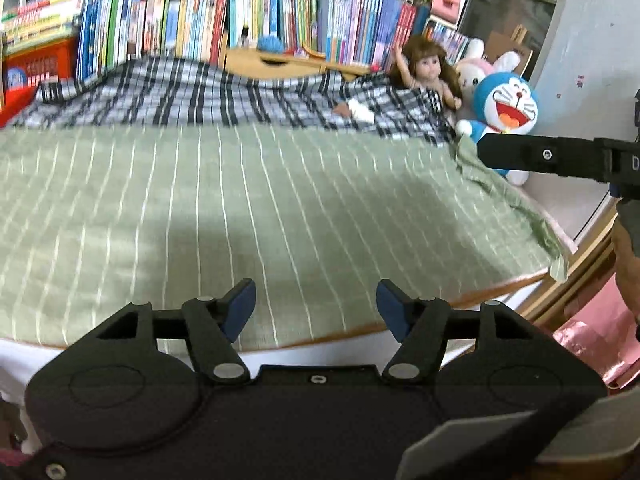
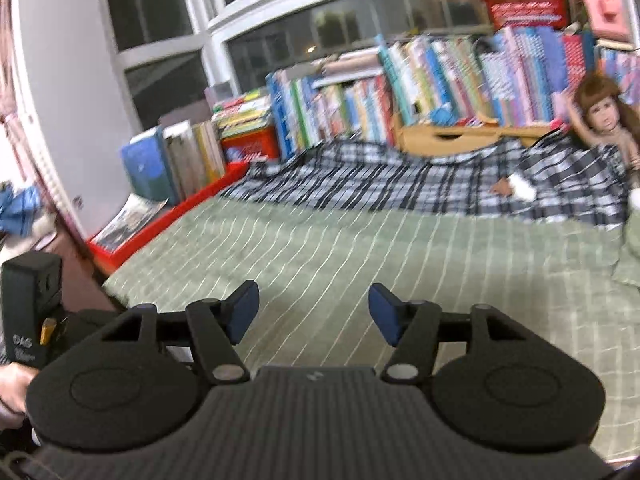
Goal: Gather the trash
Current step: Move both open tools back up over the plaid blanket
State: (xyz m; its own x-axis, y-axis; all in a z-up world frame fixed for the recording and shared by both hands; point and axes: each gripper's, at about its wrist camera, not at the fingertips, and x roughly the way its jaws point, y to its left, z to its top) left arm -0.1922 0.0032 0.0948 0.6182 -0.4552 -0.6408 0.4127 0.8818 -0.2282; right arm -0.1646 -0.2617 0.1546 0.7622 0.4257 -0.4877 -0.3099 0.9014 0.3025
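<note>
A small crumpled white scrap (image 1: 362, 114) with a brown bit beside it lies on the plaid blanket (image 1: 200, 96), close to the doll. The right wrist view shows the same scrap (image 2: 522, 190) far ahead on the right. My left gripper (image 1: 316, 308) hovers open over the near edge of the green striped bedspread (image 1: 280, 208), nothing between its blue pads. My right gripper (image 2: 314, 314) is open too, empty, above the same bedspread (image 2: 360, 248). One black finger (image 1: 540, 156) of the right gripper juts in from the right of the left wrist view.
Rows of books (image 1: 240, 20) line the far side of the bed. A doll (image 1: 430, 70) and a blue plush toy (image 1: 504, 106) sit at the far right corner. A red tray (image 2: 160, 224) runs along the left side. Pink shiny material (image 1: 596, 340) lies below the bed's right corner.
</note>
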